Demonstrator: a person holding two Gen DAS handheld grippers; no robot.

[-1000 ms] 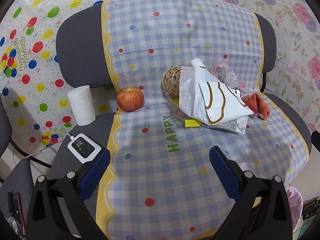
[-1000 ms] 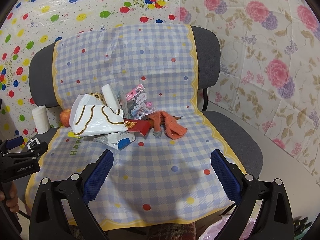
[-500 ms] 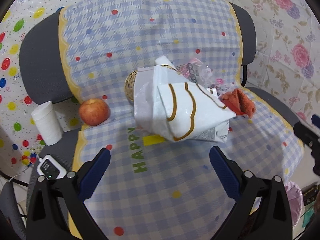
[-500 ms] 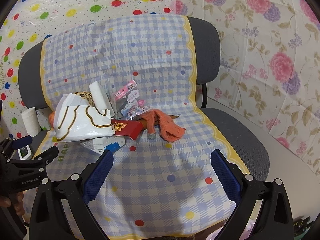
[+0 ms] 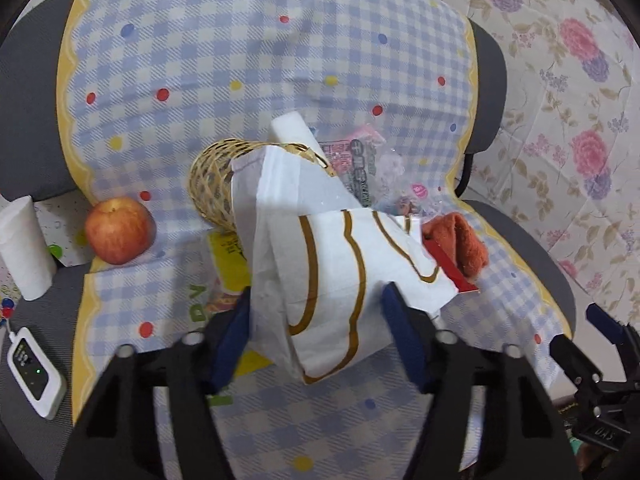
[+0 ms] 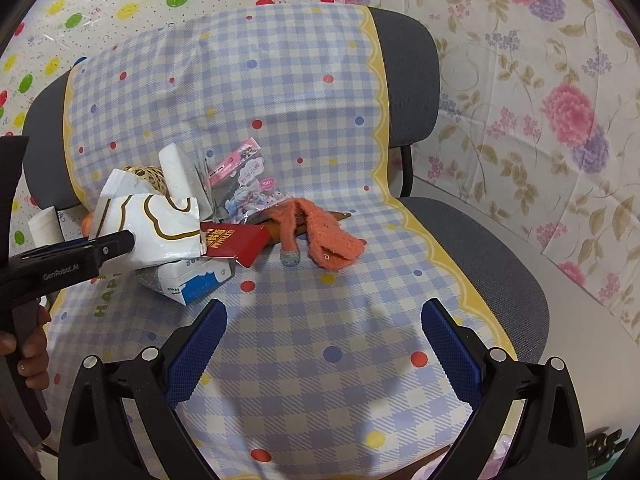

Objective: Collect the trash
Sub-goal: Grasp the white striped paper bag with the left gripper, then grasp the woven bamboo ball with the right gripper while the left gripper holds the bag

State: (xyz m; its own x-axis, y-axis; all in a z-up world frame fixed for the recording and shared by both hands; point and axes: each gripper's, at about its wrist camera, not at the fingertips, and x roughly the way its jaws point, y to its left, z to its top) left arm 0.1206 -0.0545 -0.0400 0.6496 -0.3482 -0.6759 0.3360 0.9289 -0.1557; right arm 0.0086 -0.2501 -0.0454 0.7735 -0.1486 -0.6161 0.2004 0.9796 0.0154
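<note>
Left tongs point(image 5: 316, 332) closing round white bag point(image 5: 332, 276) atop trash heap.
Jaws just narrowed, pads flanking bag, so top piece lifts first; right tongs point(image 6: 324, 356) wide open, empty, over chair seat point(image 6: 492, 248).

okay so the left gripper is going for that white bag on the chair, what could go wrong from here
The left gripper has just been closing around the white bag, a thin, loose bag that may slip or bunch.

The bag overlaps a red packet and lies against the wicker basket, so lifting could drag those along.

The apple sits near the seat's edge, and a jolt might roll it off.
</note>
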